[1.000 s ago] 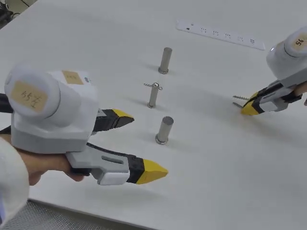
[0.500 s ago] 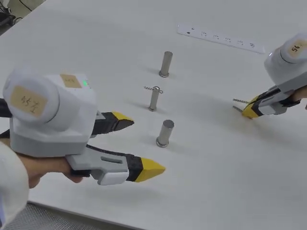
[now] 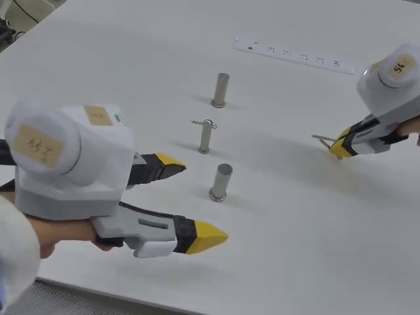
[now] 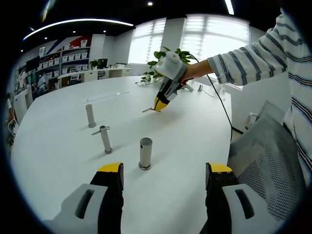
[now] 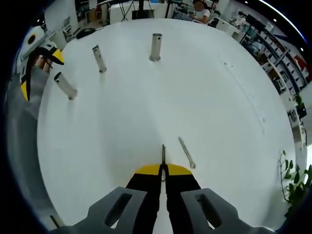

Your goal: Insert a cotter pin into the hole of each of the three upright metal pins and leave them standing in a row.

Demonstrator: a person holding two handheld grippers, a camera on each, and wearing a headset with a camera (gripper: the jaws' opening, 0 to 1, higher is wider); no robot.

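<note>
1. Yellow-tipped right gripper (image 5: 163, 169) is clamped on a cotter pin (image 5: 163, 154) against the table (image 3: 295, 249), well apart from the 3 metal pins (image 3: 206, 138).
2. Left gripper (image 3: 205, 200), jaws apart, hovers beside the nearest pin (image 3: 221, 182).
3. Best carry the cotter pin level, lined up with that pin's hole.

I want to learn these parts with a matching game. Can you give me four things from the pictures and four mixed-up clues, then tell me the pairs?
Things:
1. middle metal pin
2. left tool
3. right tool
4. loose cotter pin

Clues:
A. lying flat on the white table
B. open, holding nothing
C. shut on the gripped cotter pin
D. has the inserted cotter pin through its top

Pairs: 1-D, 2-B, 3-C, 4-A
</note>
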